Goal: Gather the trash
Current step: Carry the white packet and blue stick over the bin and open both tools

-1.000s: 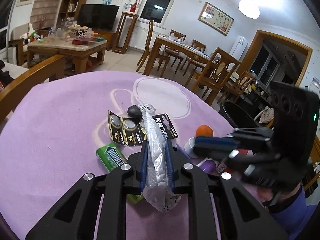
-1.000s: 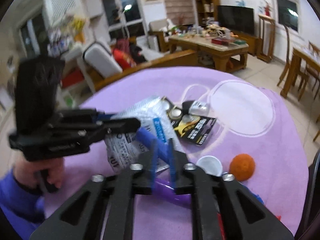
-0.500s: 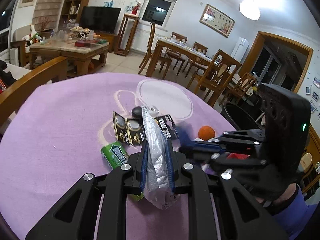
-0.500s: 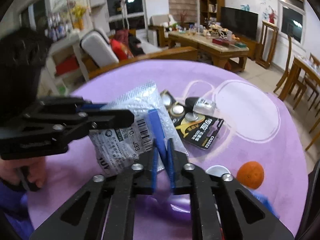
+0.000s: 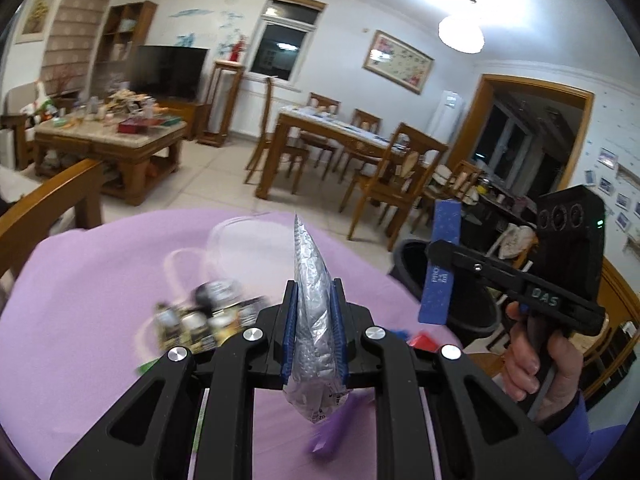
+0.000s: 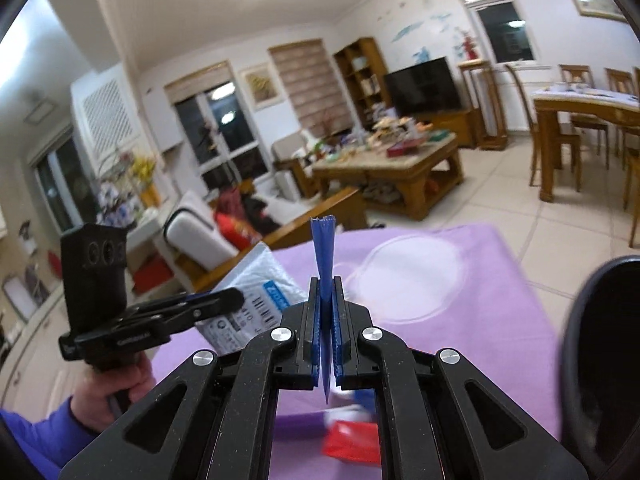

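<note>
Through my left wrist camera, my left gripper (image 5: 313, 326) is clamping a crinkled silver bubble mailer (image 5: 312, 300) edge-on above the purple tablecloth (image 5: 80, 320), while my right gripper (image 5: 440, 256) is pinching a flat blue wrapper (image 5: 440, 264) near the black bin (image 5: 412, 256). Through my right wrist camera, closed jaws are squeezing that thin, jagged-topped blue wrapper (image 6: 323, 264) upright.

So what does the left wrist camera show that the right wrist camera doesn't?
Only the left wrist view shows the battery cards on the purple cloth.

Only the right wrist view shows the red wrapper on that cloth.

Both show the left gripper shut on the silver bubble mailer, the right gripper shut on the blue wrapper, and the black bin.
</note>
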The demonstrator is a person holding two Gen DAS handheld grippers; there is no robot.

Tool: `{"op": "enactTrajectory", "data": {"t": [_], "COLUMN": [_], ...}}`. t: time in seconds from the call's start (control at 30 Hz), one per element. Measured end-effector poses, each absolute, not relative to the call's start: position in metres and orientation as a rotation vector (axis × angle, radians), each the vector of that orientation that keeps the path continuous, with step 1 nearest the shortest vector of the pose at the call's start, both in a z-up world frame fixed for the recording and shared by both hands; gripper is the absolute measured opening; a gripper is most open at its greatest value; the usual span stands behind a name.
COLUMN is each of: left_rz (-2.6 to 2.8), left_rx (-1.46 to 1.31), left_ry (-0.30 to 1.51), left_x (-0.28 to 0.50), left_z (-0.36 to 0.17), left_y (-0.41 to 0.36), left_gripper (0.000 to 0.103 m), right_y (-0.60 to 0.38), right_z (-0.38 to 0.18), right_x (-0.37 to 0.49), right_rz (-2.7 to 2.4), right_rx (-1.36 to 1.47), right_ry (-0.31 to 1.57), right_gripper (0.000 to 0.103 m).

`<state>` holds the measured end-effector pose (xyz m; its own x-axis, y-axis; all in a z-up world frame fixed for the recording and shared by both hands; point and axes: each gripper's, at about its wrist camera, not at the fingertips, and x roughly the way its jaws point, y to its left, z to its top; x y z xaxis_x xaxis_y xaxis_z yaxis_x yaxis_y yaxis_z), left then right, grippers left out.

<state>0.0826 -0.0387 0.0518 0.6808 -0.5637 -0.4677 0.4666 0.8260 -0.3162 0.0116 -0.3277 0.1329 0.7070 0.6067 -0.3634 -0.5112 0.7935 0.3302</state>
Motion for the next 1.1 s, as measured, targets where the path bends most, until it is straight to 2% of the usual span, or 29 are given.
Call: {"op": "enactTrajectory", "data": {"t": [0.3,0.67,0.87,1.1], "left_rz": [-0.753,-0.917,-0.935,-0.918], "left_rx": [-0.132,-0.08,-0.032,0.011], "left_ry": [0.579,0.653,0.697,0.736], "left_x": [0.1,0.125,0.134,0.139], "left_z": [0.064,0.037,0.015,-0.002], "left_y": [-0.151,-0.28,-0.327,-0.341], "left_gripper": [0.017,0.017,0.017,0.017], "right_y": [-0.456,-0.598,-0.628,-0.64], "right_z": [0.112,0.055,0.021,0.001], "right_x": [0.001,-0.018,-0.016,0.002], "right_rz": [0.42,0.182,0.146,0.148], "right_rx": [0.366,0.502,0.536,0.555], "right_ry": [0.462,0.474,0.494,0.513], "right_gripper": [0.006,0.006,0.006,0.007]}}
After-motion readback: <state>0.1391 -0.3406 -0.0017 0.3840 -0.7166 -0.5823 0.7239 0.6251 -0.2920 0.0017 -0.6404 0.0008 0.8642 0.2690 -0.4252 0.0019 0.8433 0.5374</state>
